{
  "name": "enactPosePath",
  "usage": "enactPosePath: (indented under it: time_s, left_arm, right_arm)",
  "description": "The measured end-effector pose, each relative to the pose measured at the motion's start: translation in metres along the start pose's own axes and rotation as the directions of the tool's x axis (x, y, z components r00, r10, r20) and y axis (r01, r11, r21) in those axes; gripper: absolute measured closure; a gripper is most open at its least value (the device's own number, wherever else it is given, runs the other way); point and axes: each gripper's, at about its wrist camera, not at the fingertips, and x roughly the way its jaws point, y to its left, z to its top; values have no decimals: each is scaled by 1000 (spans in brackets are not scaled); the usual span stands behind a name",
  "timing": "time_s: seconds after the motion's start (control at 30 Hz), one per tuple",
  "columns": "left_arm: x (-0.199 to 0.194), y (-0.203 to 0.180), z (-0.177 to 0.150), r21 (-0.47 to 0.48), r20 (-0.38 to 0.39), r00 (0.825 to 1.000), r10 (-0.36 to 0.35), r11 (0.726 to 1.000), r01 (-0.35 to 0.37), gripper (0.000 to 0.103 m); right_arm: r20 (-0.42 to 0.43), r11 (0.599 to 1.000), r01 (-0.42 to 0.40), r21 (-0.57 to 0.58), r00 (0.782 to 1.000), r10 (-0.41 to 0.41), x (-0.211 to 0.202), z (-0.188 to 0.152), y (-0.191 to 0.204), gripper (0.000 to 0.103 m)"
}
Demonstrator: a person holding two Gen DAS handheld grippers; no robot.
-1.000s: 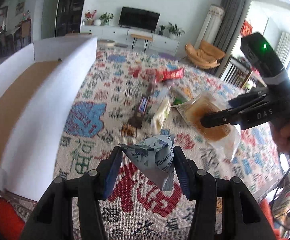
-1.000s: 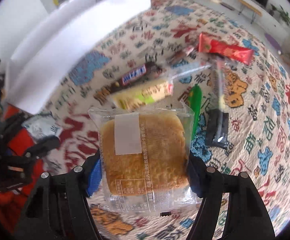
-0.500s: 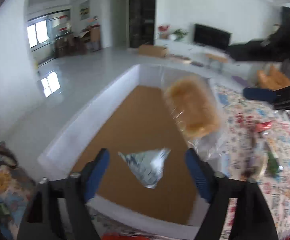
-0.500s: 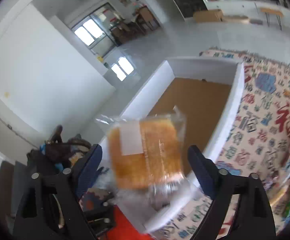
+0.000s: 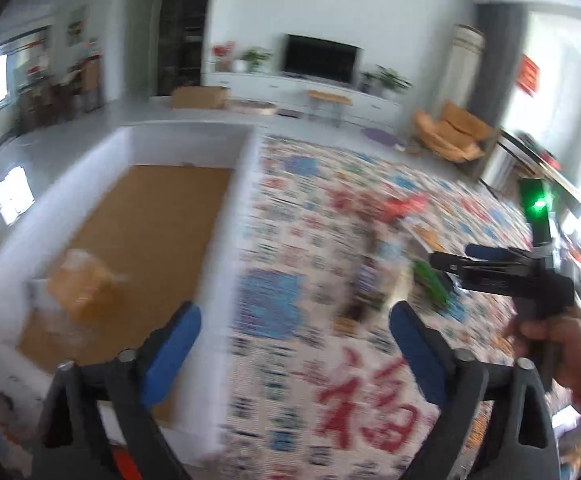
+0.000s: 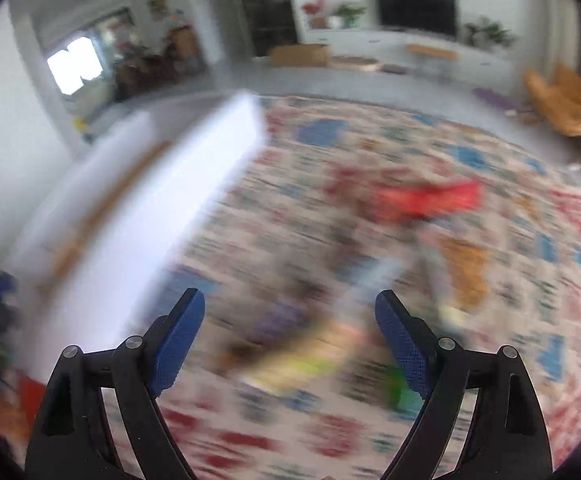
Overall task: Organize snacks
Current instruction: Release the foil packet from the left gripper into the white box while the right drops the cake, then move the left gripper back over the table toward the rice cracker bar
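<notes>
Your left gripper [image 5: 292,340] is opening up right now, blue pads spread wide and nothing sitting between them. It's hanging over the near right wall of the white box [image 5: 226,264], where the box meets the patterned rug [image 5: 330,380].

Your right gripper [image 6: 289,332] is gaping wide too, with nothing in it, pointing down at the rug. In the left wrist view you're seeing it from the side, off to the right, with your hand [image 5: 562,344] wrapped around the handle and a green light glowing on top.

The clear-wrapped bread [image 5: 84,284] is lying inside the box on its brown cardboard floor, near the left wall. The other snacks [image 5: 394,272] are lying in a loose bunch on the rug, well apart from the box: a red packet [image 6: 430,200], a green one [image 5: 432,282] and a dark bar, all pretty smeared by motion blur, so I can't tell you much more about them.
</notes>
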Motion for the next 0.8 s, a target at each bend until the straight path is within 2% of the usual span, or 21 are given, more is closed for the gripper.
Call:
enactPosePath:
  time_s: [0.07, 0.13, 0.2, 0.27, 0.37, 0.47, 0.5, 0.6, 0.63, 0.73, 0.8]
  left_arm:
    - [22, -34, -12, 69, -54, 998, -30, 997, 34, 3]
    - [47, -58, -23, 151, -108, 994, 32, 988, -16, 3]
    - [57, -70, -23, 228, -93, 989, 116, 969, -92, 5]
    - [52, -70, -12, 259, -43, 989, 140, 958, -124, 5]
    - [38, -50, 15, 236, 58, 988, 145, 959, -155, 5]
    - [45, -24, 42, 189, 180, 957, 227, 947, -260, 1]
    - [57, -12, 50, 173, 177, 952, 248, 945, -279, 1]
    - [90, 12, 61, 127, 85, 960, 267, 953, -277, 1]
    - [93, 14, 61, 119, 78, 958, 276, 951, -284, 2]
    - [87, 12, 56, 115, 141, 951, 275, 950, -291, 1]
    - [86, 6, 53, 128, 143, 964, 224, 962, -242, 1]
  right_arm:
    - [10, 994, 112, 5, 994, -112, -9, -31, -44, 13]
    - [9, 979, 202, 12, 979, -202, -14, -54, -82, 14]
    - [-6, 963, 269, 26, 963, -269, -18, -77, -114, 13]
    - [-19, 950, 309, 48, 951, -308, -23, -95, -136, 13]
    - [-20, 943, 329, 54, 944, -329, -20, -112, -152, 14]
    - [-10, 948, 313, 60, 950, -313, -15, -118, -160, 14]
    - [-5, 949, 307, 70, 952, -308, -18, -118, -162, 14]
    - [-19, 953, 288, 94, 958, -288, -14, -116, -167, 14]
    - [-21, 955, 278, 102, 960, -278, -13, -116, -169, 14]
    - [-26, 960, 249, 127, 968, -248, -9, -120, -174, 14]
    - [-25, 959, 255, 122, 967, -254, -11, -120, -173, 14]
